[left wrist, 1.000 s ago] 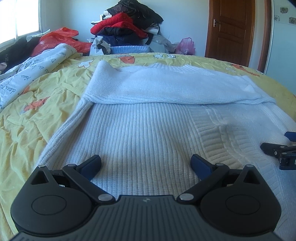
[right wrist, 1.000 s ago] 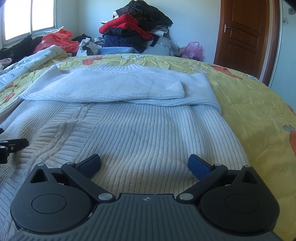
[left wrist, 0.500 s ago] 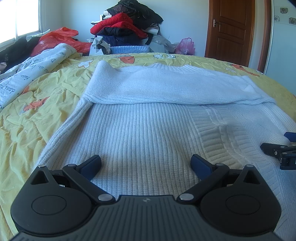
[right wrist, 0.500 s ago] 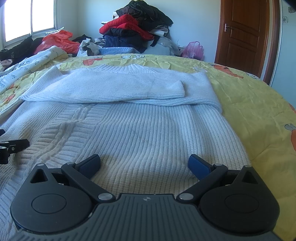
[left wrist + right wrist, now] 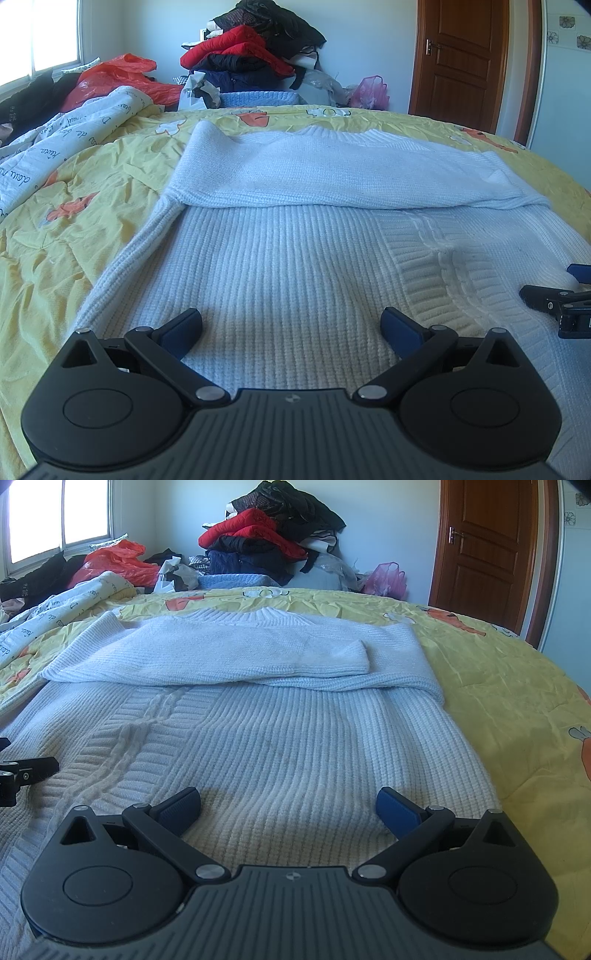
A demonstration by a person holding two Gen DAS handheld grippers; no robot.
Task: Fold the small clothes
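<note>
Yellow cartoon-print bedsheet: covers the bed, wrinkled. White ribbed knit sweater: spread flat at centre, sleeves folded across the chest at 12 o'clock. Pile of red and black clothes: beyond the bed, 12 o'clock. Brown wooden door: 1 o'clock. White lettered quilt: 10 o'clock, shown fuller in the left view; the sweater's right edge shows only in the right view. Left gripper: low over the sweater's hem, blue-padded fingers spread apart, nothing held. Right gripper: same pose, fingers apart, empty, beside it at 3 o'clock.
</note>
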